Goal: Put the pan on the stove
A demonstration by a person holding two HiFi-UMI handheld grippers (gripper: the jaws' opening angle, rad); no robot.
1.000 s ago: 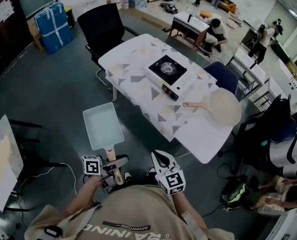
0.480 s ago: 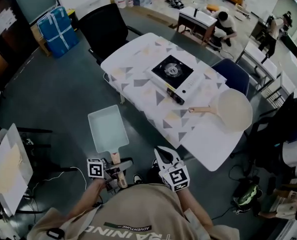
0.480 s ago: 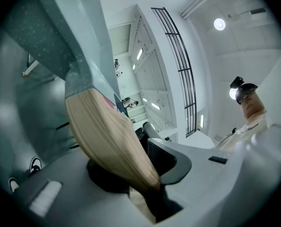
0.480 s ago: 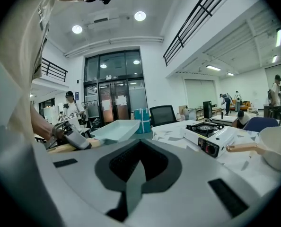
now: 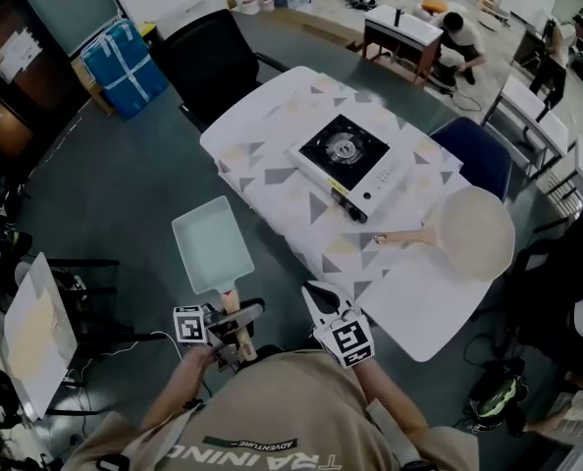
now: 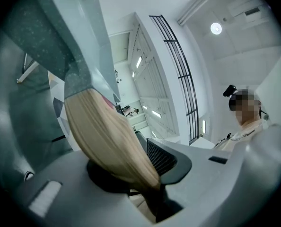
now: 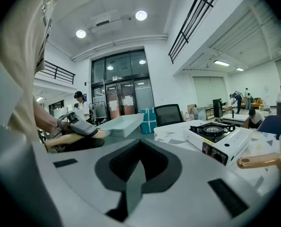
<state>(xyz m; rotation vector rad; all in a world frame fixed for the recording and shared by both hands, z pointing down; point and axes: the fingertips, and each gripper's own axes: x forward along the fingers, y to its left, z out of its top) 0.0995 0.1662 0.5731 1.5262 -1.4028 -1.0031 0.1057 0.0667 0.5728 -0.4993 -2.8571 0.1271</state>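
Light wooden handle (image 6: 107,136) of the rectangular pale teal pan (image 5: 211,245) is clamped between the jaws of the left gripper (image 5: 235,320). In the left gripper view the handle is seen running up and away from the jaws to the pan body. The pan is held in the air over the grey floor (image 5: 125,194), extending forward of the left gripper. It is off the table (image 5: 272,130) and beside the table's near-left edge. The right gripper (image 5: 323,300) is held just to the right of the left one and apart from it. Its jaws are seen brought together, with nothing between them. The portable gas stove (image 5: 350,163) is noted on the table, well ahead of both grippers and forward-right of the pan. A round cream frying pan (image 5: 476,232) with a copper-coloured handle is recorded lying on the table ahead and to the right of the right gripper. It is near the stove but not touching it. A black office chair (image 5: 208,62) is noted at the table's far side, well ahead of the left gripper. A blue chair (image 5: 473,155) is noted at the table's right side.
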